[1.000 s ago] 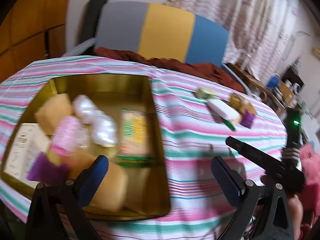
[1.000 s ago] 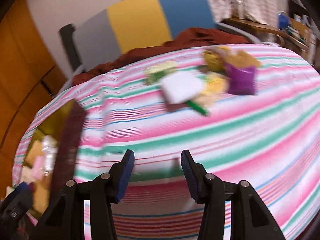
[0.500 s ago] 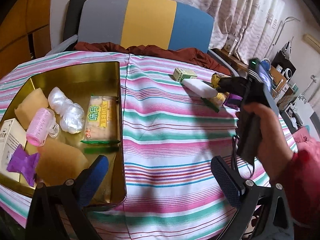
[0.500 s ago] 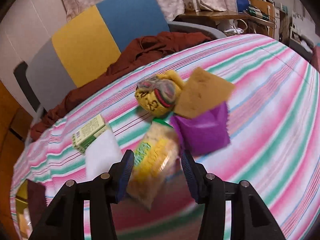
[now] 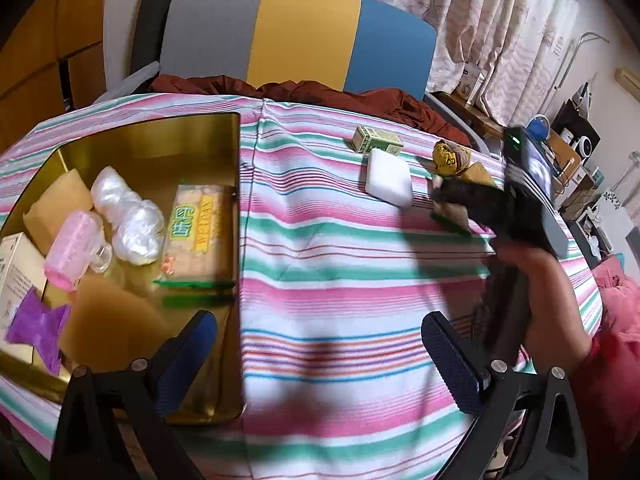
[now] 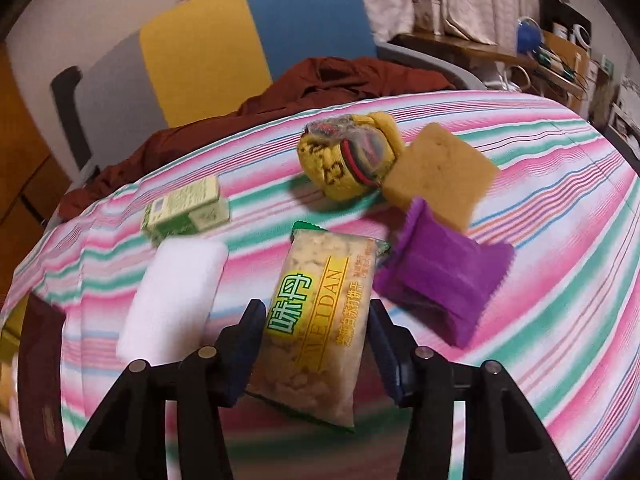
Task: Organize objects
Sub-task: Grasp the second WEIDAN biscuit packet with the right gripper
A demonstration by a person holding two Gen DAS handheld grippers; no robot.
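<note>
while the right claw (image 6: 314, 344) straddles a cracker pack (image 6: 320, 320), its jaws are opening and the pack lies between them on the striped cloth (image 6: 560, 272); whether the pads press its sides cannot be told. the pack lies flat on the desk, lengthwise along the fingers, green end away from the camera. just left of it lies a white block (image 6: 172, 296), with a small green box (image 6: 186, 210) beyond that. touching the pack's far right corner is a purple packet (image 6: 440, 280); a tan sponge (image 6: 440, 172) overlaps the packet's far edge and leans against a yellow sock ball (image 6: 344, 164).

seen from the left wrist, the left claw (image 5: 320, 364) hangs spread wide and empty above the cloth's near part, its left finger over the corner of a gold tin (image 5: 160, 152). the tin sits on the desk's left side and holds a second cracker pack (image 5: 198, 232), a white plastic wad (image 5: 128, 216), a pink roller (image 5: 74, 248), two tan sponges, a purple wrapper (image 5: 36, 326) and a white carton (image 5: 16, 276). a hand (image 5: 540, 292) grips the right tool's handle at right. behind the desk stands a grey, yellow and blue chair (image 5: 300, 36) with brown fabric (image 5: 320, 92) heaped on it.
</note>
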